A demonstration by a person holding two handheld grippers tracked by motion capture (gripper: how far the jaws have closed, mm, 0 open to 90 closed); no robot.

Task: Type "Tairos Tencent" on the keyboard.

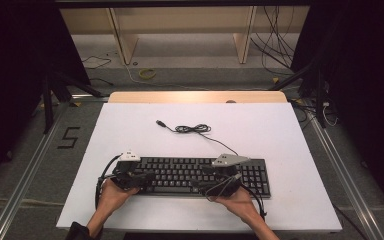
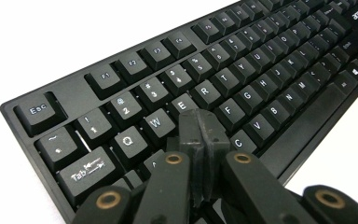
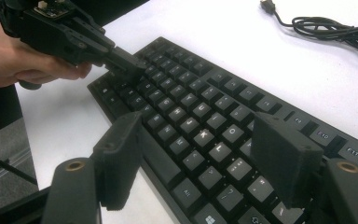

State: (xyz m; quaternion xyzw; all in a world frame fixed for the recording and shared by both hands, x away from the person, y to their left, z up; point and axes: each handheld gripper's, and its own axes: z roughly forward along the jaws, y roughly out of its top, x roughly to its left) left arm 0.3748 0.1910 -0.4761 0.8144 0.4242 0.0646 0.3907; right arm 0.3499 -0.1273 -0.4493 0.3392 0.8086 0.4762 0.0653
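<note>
- The keyboard [image 1: 190, 175] lay flat on the near half of the white table [image 1: 280, 135], its long side running left to right.
- Its cable [image 1: 192, 129] ran off the far edge and lay partly coiled on the table, the plug at the far left end.
- The left gripper [image 2: 203, 135] had its jaws pressed together with nothing between them; the tips sat over the keys just near of W and E.
- The right gripper [image 3: 200, 158] hung over the keyboard's right half, jaws spread wide and holding nothing.
</note>
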